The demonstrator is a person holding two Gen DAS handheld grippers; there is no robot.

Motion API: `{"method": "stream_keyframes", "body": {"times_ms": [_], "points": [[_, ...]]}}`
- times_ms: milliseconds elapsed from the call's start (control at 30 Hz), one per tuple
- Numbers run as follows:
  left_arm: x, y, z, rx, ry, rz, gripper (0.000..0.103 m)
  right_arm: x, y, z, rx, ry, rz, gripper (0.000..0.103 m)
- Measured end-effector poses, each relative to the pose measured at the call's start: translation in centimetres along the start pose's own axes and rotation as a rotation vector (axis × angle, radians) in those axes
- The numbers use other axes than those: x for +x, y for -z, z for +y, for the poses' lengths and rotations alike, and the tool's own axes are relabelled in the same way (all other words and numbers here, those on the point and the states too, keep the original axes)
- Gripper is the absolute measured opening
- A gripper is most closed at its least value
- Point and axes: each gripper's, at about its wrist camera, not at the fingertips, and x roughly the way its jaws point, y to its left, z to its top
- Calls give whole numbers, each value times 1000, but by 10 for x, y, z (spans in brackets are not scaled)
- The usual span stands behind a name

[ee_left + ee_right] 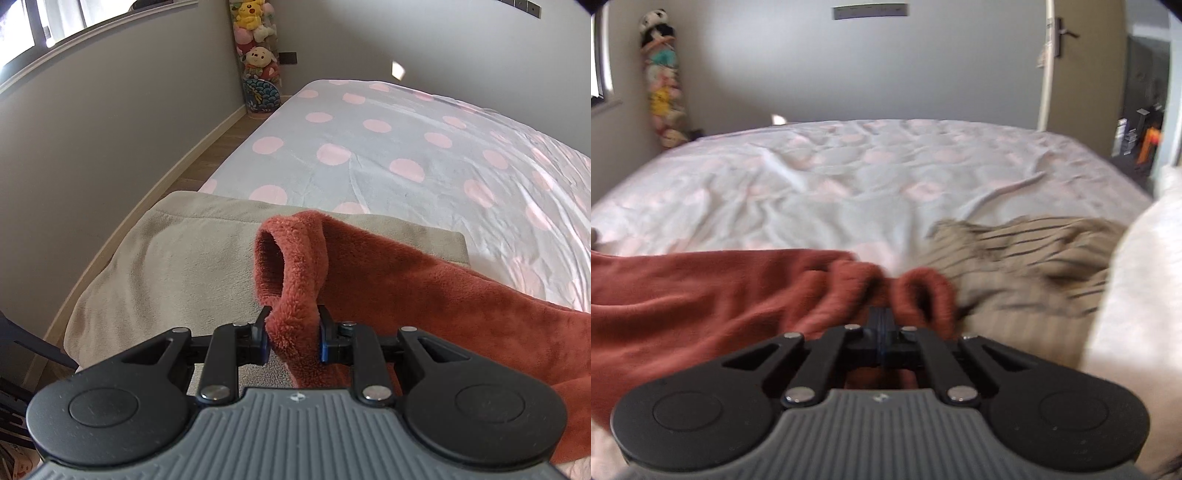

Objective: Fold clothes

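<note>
A rust-red fleece garment stretches between my two grippers over the bed. My left gripper is shut on a bunched edge of it, which loops up above the fingers. In the right wrist view the same red garment runs off to the left, and my right gripper is shut on its other bunched edge, the jaws pressed together. The right wrist view is blurred.
A folded beige fleece lies on the bed corner under my left gripper. A beige striped garment and a white cloth lie to the right. The polka-dot bed sheet extends ahead. Plush toys stand in the corner.
</note>
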Motion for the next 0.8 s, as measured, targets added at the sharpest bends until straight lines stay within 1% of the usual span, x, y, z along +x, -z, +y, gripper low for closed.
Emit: {"method": "stream_keyframes", "body": {"times_ms": [67,100,167,200,233,267,333,367,400,467,567,633,667,700,733,767,800], "points": [[-1,-1,-3,2,-2,-1,20,-2,-2,-3,-2,2,-3,0],[-2,-1,-4,1,-1,-1,20,-3,-4,-5,-2,3,-4,3],[-2,-1,-6,1,-2,1,20,-5,-6,-8,-4,5,-6,6],[-2,-1,-7,2,-2,2,20,-6,-7,-10,-5,6,-8,9],[-1,-1,-7,3,-3,3,21,-7,-8,-11,-6,8,-9,14],[-1,-1,-7,2,-2,4,21,-8,-9,-13,-7,9,-10,24],[-2,-1,-6,0,-1,4,21,-8,-12,-17,-4,10,-8,26],[-2,-1,-5,-1,0,4,21,-6,-14,-19,1,9,0,34],[-2,-1,-4,-2,1,4,22,-4,-15,-21,7,9,8,45],[-2,-1,-3,-4,3,4,22,1,-18,-26,19,8,23,54],[-2,-1,-2,-7,6,4,23,8,-23,-33,36,6,46,54],[-1,-1,-1,-9,6,6,23,13,-26,-38,48,5,61,51],[0,-1,-2,-9,6,7,23,15,-27,-40,54,5,69,35],[1,0,-2,-10,6,9,23,17,-29,-42,60,4,76,26],[2,0,-2,-11,5,10,23,20,-31,-45,65,4,84,24],[3,0,-2,-11,5,12,23,22,-32,-47,71,3,92,21],[4,1,-2,-12,5,13,23,17,-36,-47,66,-3,75,19]]}}
